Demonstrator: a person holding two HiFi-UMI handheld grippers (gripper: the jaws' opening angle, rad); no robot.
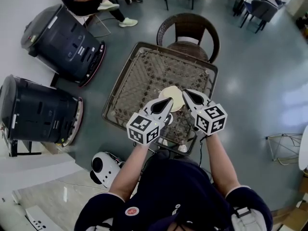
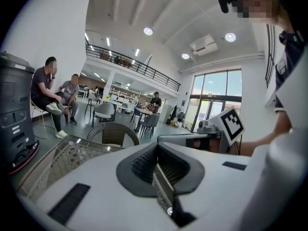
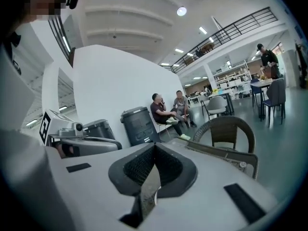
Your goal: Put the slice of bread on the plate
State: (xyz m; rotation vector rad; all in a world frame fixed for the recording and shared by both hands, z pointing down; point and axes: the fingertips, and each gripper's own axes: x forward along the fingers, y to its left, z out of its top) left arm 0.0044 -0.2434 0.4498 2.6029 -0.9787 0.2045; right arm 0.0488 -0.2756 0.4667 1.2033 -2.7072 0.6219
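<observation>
In the head view a pale round plate (image 1: 172,98) lies on the square wicker-topped table (image 1: 139,76). Both grippers hang over its near edge, and I cannot tell a slice of bread apart from the plate. My left gripper (image 1: 168,103) is raised above the table just left of the plate, and its jaws meet with nothing between them (image 2: 156,150). My right gripper (image 1: 186,93) sits beside it on the right at about the same height. It is also shut and empty (image 3: 154,149). Both point roughly level, away from me. Neither gripper view shows the plate.
A wicker chair (image 1: 188,32) stands at the table's far side. Two big dark bins (image 1: 62,42) (image 1: 36,112) stand on the floor to the left, with a seated person (image 1: 91,1) beyond them. A small white device (image 1: 103,166) lies on the floor near my left elbow.
</observation>
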